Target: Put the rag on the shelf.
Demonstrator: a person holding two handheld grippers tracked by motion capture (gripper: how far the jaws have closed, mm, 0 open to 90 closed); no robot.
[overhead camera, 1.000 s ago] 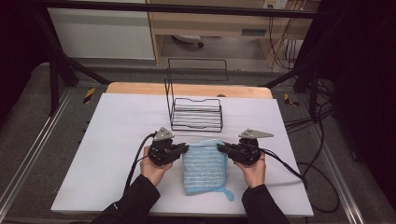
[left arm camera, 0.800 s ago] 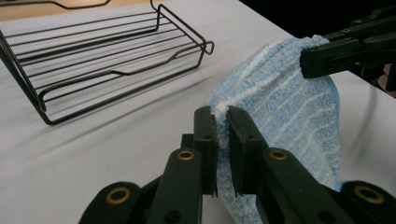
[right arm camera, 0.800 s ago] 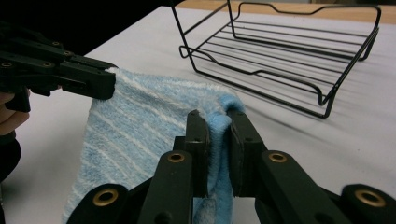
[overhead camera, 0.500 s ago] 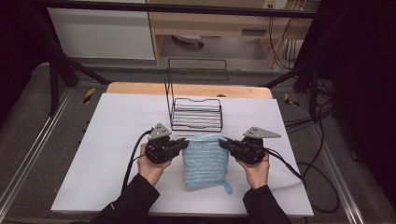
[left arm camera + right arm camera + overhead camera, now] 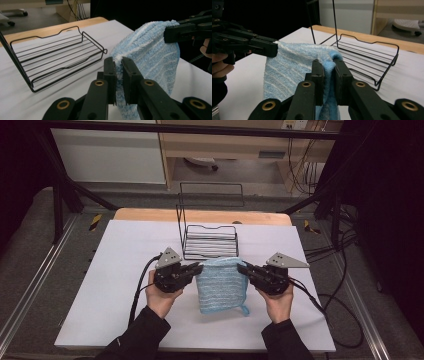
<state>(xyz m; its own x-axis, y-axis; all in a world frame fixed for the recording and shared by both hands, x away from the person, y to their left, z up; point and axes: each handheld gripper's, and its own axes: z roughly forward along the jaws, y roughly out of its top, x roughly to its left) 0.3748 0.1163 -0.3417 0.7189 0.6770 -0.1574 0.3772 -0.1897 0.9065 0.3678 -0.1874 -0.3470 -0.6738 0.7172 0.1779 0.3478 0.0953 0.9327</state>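
Striped blue towel (image 5: 219, 284), hanging folded

Cloth (image 5: 155, 57) runs off the bottom edge in the left gripper view, its lower end hidden behind the black fingers (image 5: 131, 80). Same in the right gripper view: the hem drops out of frame. The wire rack (image 5: 210, 240) has its near rim covered by the cloth's top edge from above.
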